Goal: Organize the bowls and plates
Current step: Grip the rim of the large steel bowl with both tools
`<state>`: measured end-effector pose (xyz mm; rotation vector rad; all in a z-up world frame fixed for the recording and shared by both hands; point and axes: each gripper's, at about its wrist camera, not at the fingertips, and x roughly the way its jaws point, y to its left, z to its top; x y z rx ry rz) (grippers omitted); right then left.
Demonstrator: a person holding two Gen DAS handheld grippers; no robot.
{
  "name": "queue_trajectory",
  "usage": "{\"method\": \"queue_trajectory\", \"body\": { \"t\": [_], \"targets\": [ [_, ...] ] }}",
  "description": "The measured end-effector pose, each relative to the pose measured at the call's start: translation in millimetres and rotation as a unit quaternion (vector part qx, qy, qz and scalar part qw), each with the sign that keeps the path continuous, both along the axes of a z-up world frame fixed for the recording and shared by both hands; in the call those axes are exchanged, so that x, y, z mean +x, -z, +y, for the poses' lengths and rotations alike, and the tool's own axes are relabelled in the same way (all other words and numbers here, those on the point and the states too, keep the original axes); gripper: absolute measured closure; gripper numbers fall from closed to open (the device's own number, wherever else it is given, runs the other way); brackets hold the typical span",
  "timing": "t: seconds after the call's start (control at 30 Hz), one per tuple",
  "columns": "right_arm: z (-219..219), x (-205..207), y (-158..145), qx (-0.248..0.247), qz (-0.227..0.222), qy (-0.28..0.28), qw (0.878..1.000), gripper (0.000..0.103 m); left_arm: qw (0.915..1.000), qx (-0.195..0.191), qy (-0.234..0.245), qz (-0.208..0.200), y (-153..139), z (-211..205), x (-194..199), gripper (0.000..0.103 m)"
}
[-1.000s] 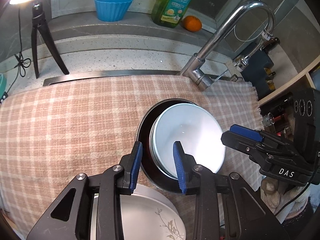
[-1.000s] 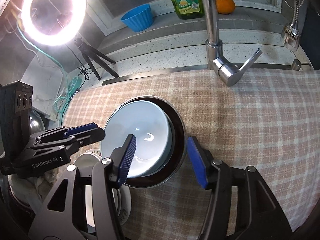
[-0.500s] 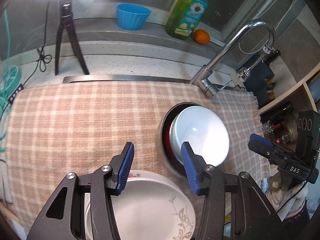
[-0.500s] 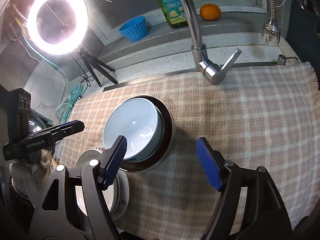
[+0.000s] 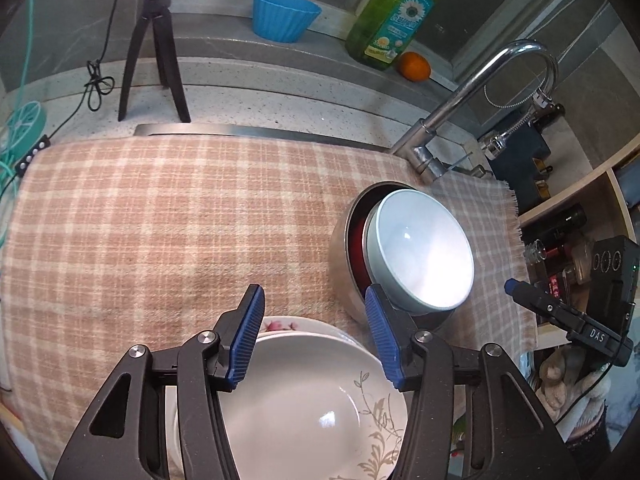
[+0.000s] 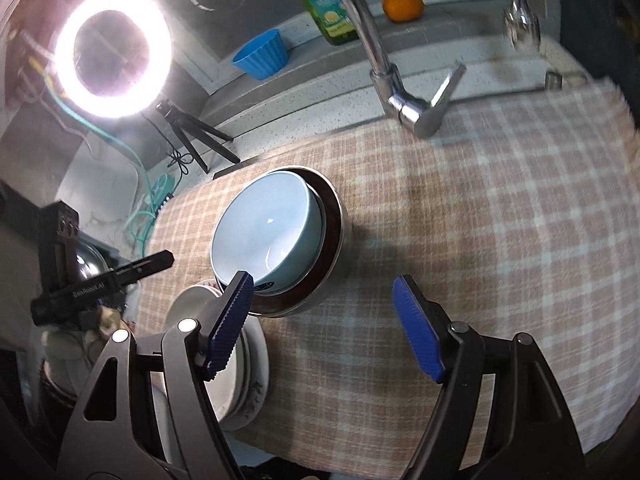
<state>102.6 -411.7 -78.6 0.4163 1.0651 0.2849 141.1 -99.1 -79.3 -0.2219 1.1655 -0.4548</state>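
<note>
A pale blue bowl point(image 5: 420, 248) sits tilted inside a steel bowl with a dark red inside point(image 5: 344, 248) on the plaid cloth point(image 5: 160, 220). Both show in the right wrist view, the blue bowl point(image 6: 268, 228) inside the steel bowl point(image 6: 332, 248). A stack of white floral plates point(image 5: 312, 400) lies at the cloth's near edge, also in the right wrist view point(image 6: 248, 376). My left gripper point(image 5: 316, 336) is open and empty above the plates. My right gripper point(image 6: 324, 324) is open and empty, right of the bowls; it shows at the right of the left wrist view point(image 5: 560, 312).
A steel tap point(image 5: 480, 104) stands behind the cloth. On the back ledge are a blue cup point(image 5: 284, 16), a green soap bottle point(image 5: 392, 20) and an orange point(image 5: 416, 66). A ring light point(image 6: 112, 48) on a tripod point(image 5: 154, 52) stands at the left. Shelves with bottles point(image 5: 560, 232) are at the right.
Both grippers have pulled back from the nested bowls and opened wider. The left one has moved left and back over the plate stack. The bowls have stayed in place.
</note>
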Motion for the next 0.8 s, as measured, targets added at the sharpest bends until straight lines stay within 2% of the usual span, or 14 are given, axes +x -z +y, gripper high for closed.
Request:
{"method": "queue_trajectory", "body": {
  "t": [0.07, 0.13, 0.27, 0.37, 0.43, 0.53, 0.8],
  "targets": [
    [-6, 3, 8, 0.024, 0.015, 0.013, 1.000, 0.028, 0.9999, -0.006, 0.002, 0.008, 4, -3, 5, 0.055],
    [-11, 5, 16, 0.054, 0.029, 0.023, 0.998, 0.031, 0.9997, -0.013, 0.004, 0.020, 9, -4, 10, 0.063],
    [-17, 15, 33, 0.088, 0.052, 0.040, 0.994, 0.047, 0.9989, -0.025, 0.011, 0.038, 17, -12, 20, 0.077],
    [-18, 21, 43, 0.110, 0.066, 0.045, 0.991, 0.054, 0.9983, -0.033, 0.011, 0.046, 21, -15, 26, 0.078],
    [-17, 23, 45, 0.110, 0.068, 0.047, 0.990, 0.057, 0.9982, -0.033, 0.013, 0.047, 22, -18, 29, 0.078],
    [-13, 27, 47, 0.101, 0.072, 0.042, 0.991, 0.069, 0.9984, -0.027, 0.015, 0.048, 24, -21, 34, 0.082],
    [-5, 36, 49, 0.076, 0.077, 0.031, 0.994, 0.072, 0.9983, -0.013, 0.026, 0.051, 31, -31, 45, 0.086]
  ]
}}
